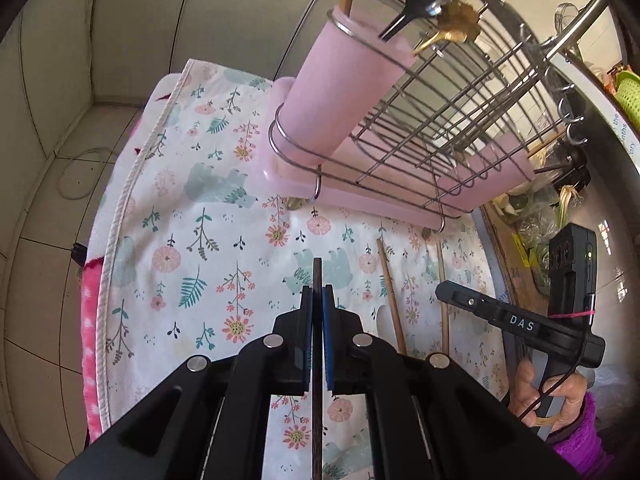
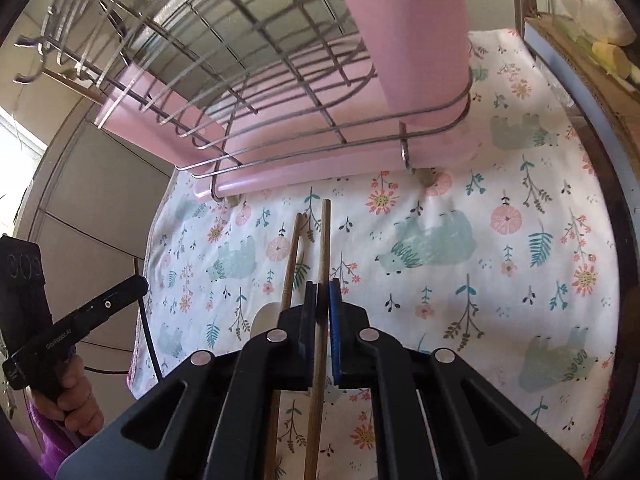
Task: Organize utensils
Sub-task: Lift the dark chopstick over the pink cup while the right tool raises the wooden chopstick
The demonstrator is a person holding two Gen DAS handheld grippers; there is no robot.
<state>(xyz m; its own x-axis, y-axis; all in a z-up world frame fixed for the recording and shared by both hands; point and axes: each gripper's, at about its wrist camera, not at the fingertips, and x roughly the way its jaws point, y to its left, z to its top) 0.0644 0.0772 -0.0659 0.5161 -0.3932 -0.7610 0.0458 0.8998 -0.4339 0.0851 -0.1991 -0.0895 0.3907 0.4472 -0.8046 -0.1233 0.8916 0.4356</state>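
L gripper (image 1: 317, 300): black two-finger tool w/ blue pads; jaws pinched tight on thin dark-brown stick (image 1: 317, 276); stick runs straight between pads, tip pokes just past them, above the cloth
R gripper (image 2: 322, 300): same black/blue build; jaws closed on light wooden handle (image 2: 325, 240); handle runs up past fingertips toward rack
2nd utensil: wooden-handled spatula w/ pale blade (image 2: 290, 264); lies on cloth just left of held handle; not gripped
Cloth: white floral cloth w/ teal bears (image 2: 500, 272); covers the surface
Rack: chrome wire dish rack on pink plastic tray (image 1: 440, 120); stands on cloth beyond both grippers
Holder: pink plastic utensil cup (image 1: 340, 84) in wire ring at rack's end; holds black spoon (image 1: 424, 0), wooden stick, gold-colored piece
Hand: person's hand (image 1: 540, 396), purple sleeve, grips R tool's handle
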